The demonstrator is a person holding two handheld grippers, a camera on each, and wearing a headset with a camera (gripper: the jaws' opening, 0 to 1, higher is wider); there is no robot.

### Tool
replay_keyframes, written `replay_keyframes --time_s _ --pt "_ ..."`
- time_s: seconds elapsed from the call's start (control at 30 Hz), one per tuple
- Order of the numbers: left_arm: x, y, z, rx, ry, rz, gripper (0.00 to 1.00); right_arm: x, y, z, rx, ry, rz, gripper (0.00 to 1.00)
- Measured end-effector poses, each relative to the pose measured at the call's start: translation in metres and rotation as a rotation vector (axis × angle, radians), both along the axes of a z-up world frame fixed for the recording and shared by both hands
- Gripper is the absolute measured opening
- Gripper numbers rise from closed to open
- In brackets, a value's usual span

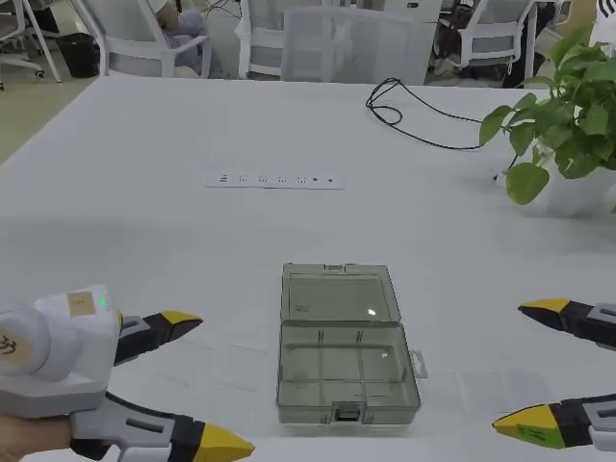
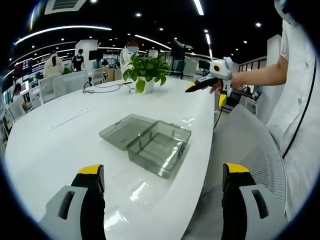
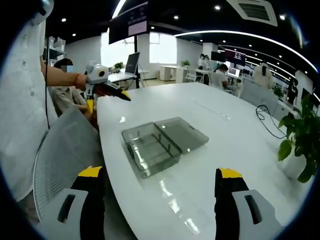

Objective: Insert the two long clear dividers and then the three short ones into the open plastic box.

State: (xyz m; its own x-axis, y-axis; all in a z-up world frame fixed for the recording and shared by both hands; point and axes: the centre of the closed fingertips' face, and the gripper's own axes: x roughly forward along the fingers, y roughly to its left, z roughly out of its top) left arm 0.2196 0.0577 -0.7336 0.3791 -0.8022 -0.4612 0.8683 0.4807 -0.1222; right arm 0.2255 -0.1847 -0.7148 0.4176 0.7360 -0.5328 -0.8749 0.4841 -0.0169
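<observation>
The smoky clear plastic box (image 1: pixel 348 373) lies open in the middle of the white table near its front edge, with its lid (image 1: pixel 339 295) folded flat behind it. The box also appears in the left gripper view (image 2: pixel 159 146) and the right gripper view (image 3: pixel 149 146). Faint clear flat pieces lie on the table left of the box (image 1: pixel 241 348) and right of it (image 1: pixel 496 387); they are too pale to tell apart. My left gripper (image 1: pixel 212 383) hovers open left of the box. My right gripper (image 1: pixel 520 366) hovers open to its right. Both are empty.
A potted plant (image 1: pixel 563 120) stands at the right. A black cable (image 1: pixel 409 108) loops at the back, and a white power strip (image 1: pixel 274 180) lies mid-table. Chairs (image 1: pixel 144 38) line the far side. Bare tabletop (image 1: pixel 125 221) surrounds the box.
</observation>
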Motion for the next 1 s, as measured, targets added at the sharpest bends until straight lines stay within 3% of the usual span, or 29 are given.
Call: replay_keyframes --time_s 1.0 --pt "0.0034 -0.0027 0.0013 -0.005 0.005 0.008 1.00 0.0052 0.0013 -0.0041 0.003 0.008 0.002 0.92"
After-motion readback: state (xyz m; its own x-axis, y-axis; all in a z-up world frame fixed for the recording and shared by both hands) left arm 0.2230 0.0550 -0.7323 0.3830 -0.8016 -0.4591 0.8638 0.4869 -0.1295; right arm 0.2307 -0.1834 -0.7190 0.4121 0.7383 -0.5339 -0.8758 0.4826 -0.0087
